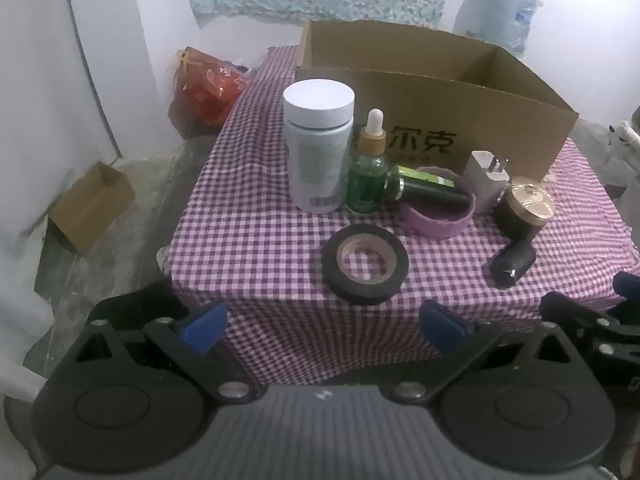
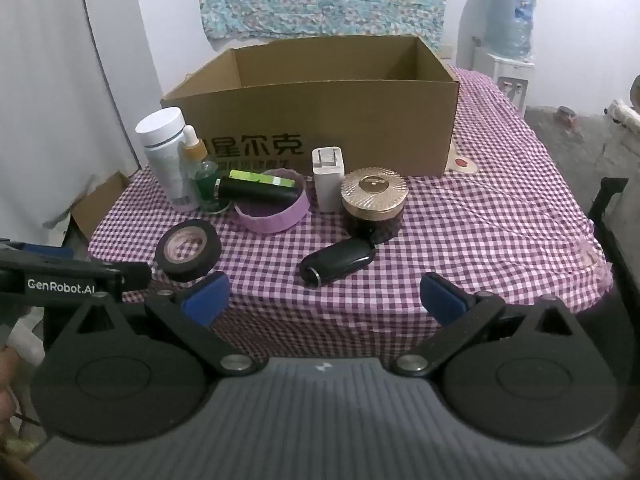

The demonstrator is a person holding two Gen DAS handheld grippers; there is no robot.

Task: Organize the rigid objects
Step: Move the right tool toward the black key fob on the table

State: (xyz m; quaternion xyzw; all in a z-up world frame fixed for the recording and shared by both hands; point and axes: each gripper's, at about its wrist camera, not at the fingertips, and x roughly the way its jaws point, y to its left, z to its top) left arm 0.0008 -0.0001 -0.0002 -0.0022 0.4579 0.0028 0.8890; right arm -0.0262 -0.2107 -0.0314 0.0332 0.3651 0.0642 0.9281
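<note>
An open cardboard box [image 1: 420,120] [image 2: 320,120] stands at the back of the checked table. In front of it stand a white bottle [image 1: 318,146] [image 2: 164,152], a green dropper bottle [image 1: 368,168] [image 2: 202,176], a pink ring [image 1: 438,220] [image 2: 272,218] with a dark tube [image 1: 428,190] [image 2: 256,192] lying across it, a white plug [image 1: 486,178] [image 2: 329,178] and a gold-lidded jar [image 1: 526,210] [image 2: 374,204]. A black tape roll [image 1: 366,264] [image 2: 188,250] and a black case [image 1: 514,262] [image 2: 338,266] lie nearer. My left gripper [image 1: 324,326] and right gripper [image 2: 324,298] hover open before the table's front edge, holding nothing.
The purple checked cloth [image 2: 480,220] has bare room on its right half. A red bag [image 1: 208,84] and a small carton [image 1: 90,206] lie on the floor at the left. A water dispenser [image 2: 504,40] stands behind at the right. A dark chair frame [image 2: 612,220] edges the right side.
</note>
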